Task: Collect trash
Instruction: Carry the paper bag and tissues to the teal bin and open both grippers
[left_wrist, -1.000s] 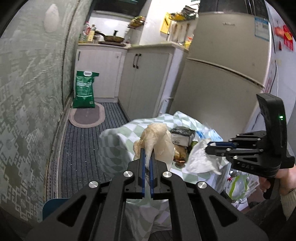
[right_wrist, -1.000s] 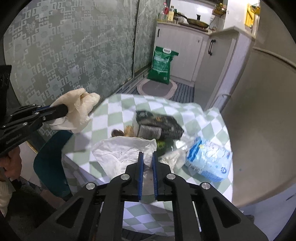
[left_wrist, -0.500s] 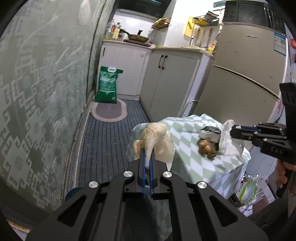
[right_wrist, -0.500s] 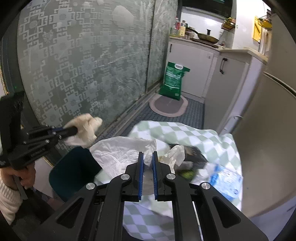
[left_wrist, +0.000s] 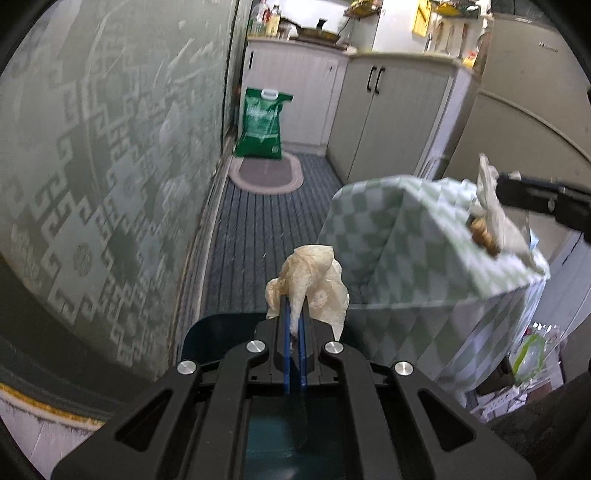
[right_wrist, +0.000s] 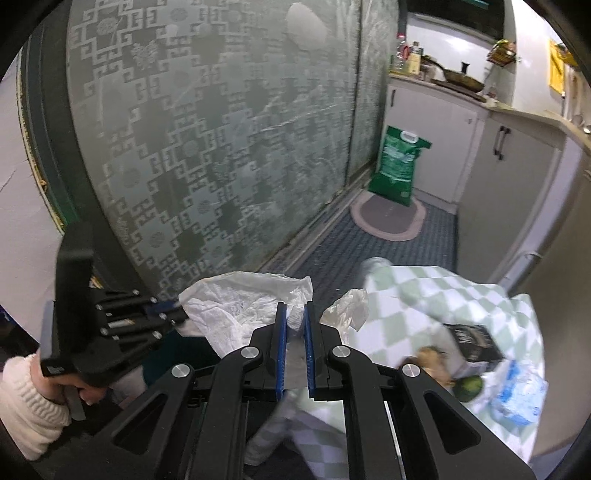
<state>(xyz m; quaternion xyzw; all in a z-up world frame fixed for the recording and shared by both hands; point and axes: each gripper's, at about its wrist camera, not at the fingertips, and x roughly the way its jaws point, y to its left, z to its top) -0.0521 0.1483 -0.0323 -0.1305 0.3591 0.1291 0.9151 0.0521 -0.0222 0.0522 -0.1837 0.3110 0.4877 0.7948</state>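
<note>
My left gripper (left_wrist: 293, 317) is shut on a crumpled beige tissue (left_wrist: 312, 284) and holds it over a dark teal bin (left_wrist: 218, 339) beside the table. My right gripper (right_wrist: 293, 317) is shut on a white crumpled paper sheet (right_wrist: 236, 302), lifted off the table and held left of it, close to the left gripper (right_wrist: 173, 314). It shows at the right edge of the left wrist view (left_wrist: 498, 192) with the paper (left_wrist: 491, 206) hanging. A black packet (right_wrist: 472, 341), a blue-white wrapper (right_wrist: 521, 398), a green round item (right_wrist: 469, 386) and brown scraps (right_wrist: 432, 360) lie on the checked tablecloth (right_wrist: 406, 295).
A patterned glass door (left_wrist: 92, 166) runs along the left. A green sack (left_wrist: 262, 125) and an oval mat (left_wrist: 266, 177) sit on the striped floor by white cabinets (left_wrist: 388, 110). A fridge (left_wrist: 517, 129) stands behind the table. Bags (left_wrist: 532, 354) lie under it.
Both grippers swung left and away from the table top. The left one now holds the tissue low over the bin; the right one carried the white paper off the table toward it.
</note>
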